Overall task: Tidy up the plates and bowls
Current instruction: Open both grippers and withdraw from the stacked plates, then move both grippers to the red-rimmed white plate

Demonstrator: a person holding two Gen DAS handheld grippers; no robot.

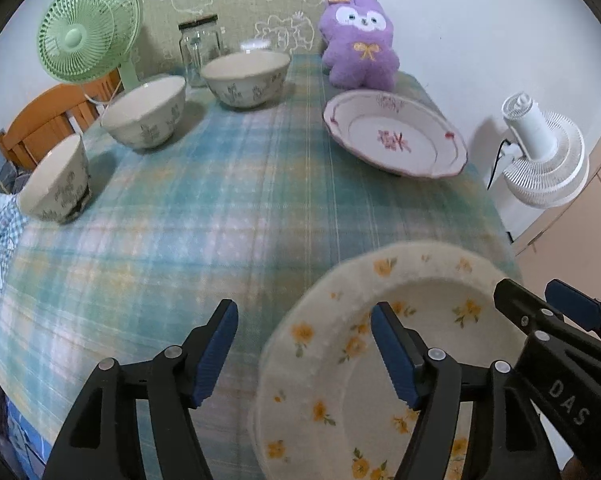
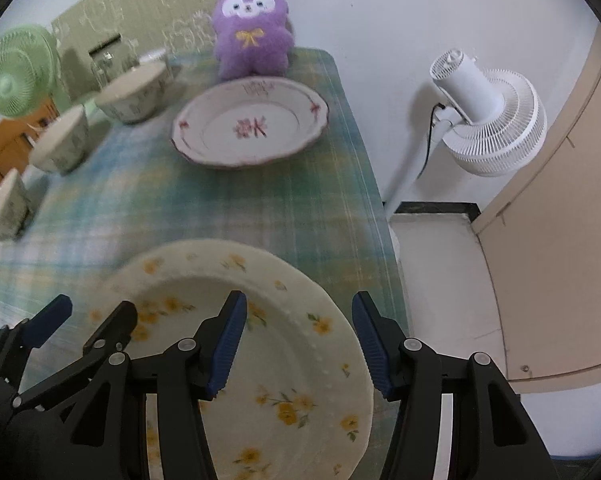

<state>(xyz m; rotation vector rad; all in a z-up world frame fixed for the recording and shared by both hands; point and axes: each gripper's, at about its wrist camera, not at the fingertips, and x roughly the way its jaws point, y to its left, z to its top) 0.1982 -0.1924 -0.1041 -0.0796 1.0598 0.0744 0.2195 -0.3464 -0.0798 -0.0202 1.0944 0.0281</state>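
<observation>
A cream plate with yellow flowers [image 1: 432,292] [image 2: 292,364] lies at the near right of the checked tablecloth [image 1: 220,200]. My left gripper [image 1: 304,352] is open and straddles the plate's left rim, pads apart from it. My right gripper [image 2: 298,346] is open too, one finger over the plate and the other outside its right rim. Each gripper shows in the other's view: the right gripper [image 1: 540,300] and the left gripper [image 2: 88,314]. A white plate with pink flowers [image 1: 396,136] [image 2: 252,124] sits at the far right. Three patterned bowls [image 1: 246,76] [image 1: 144,110] [image 1: 56,180] line the left side.
A purple plush toy [image 1: 358,44] stands behind the pink plate. A green fan [image 1: 84,28] and a glass jar [image 1: 198,46] stand at the back left, by an orange chair [image 1: 40,120]. A white fan [image 2: 488,112] stands on the floor beyond the table's right edge [image 2: 384,220].
</observation>
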